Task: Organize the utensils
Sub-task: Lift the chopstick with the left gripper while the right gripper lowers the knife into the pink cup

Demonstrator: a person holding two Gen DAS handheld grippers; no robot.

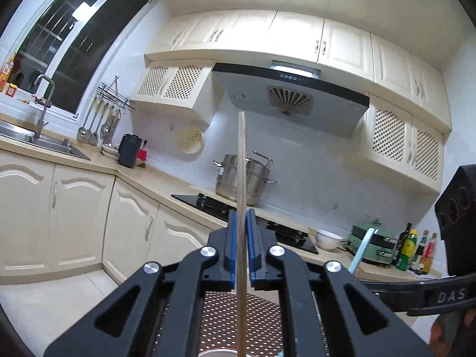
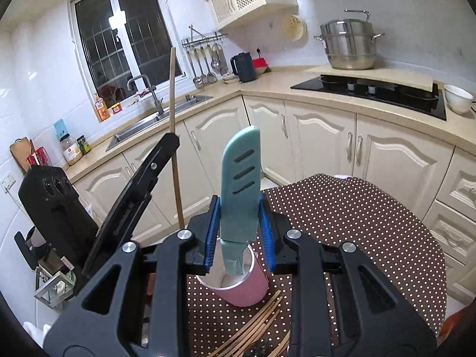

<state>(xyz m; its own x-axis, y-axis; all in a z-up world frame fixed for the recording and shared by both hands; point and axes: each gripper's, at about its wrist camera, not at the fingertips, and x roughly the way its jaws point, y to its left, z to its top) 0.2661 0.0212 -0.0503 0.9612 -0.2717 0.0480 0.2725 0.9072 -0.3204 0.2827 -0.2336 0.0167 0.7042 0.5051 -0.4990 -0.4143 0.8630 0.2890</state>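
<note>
My left gripper (image 1: 241, 238) is shut on a wooden chopstick (image 1: 241, 178) and holds it upright above the dotted table (image 1: 220, 321). The same chopstick (image 2: 175, 148) and the left gripper's black body (image 2: 131, 196) show at the left of the right wrist view. My right gripper (image 2: 239, 229) is shut on a teal-handled knife (image 2: 241, 178). The knife stands upright with its lower end inside a pink cup (image 2: 238, 285) on the table. The knife handle also shows in the left wrist view (image 1: 361, 250).
Several wooden chopsticks (image 2: 255, 330) lie on the brown dotted tablecloth (image 2: 357, 232) in front of the cup. Behind are the counter, sink (image 2: 142, 125), stove (image 2: 369, 92), a steel pot (image 2: 348, 44) and a white bowl (image 2: 458, 98).
</note>
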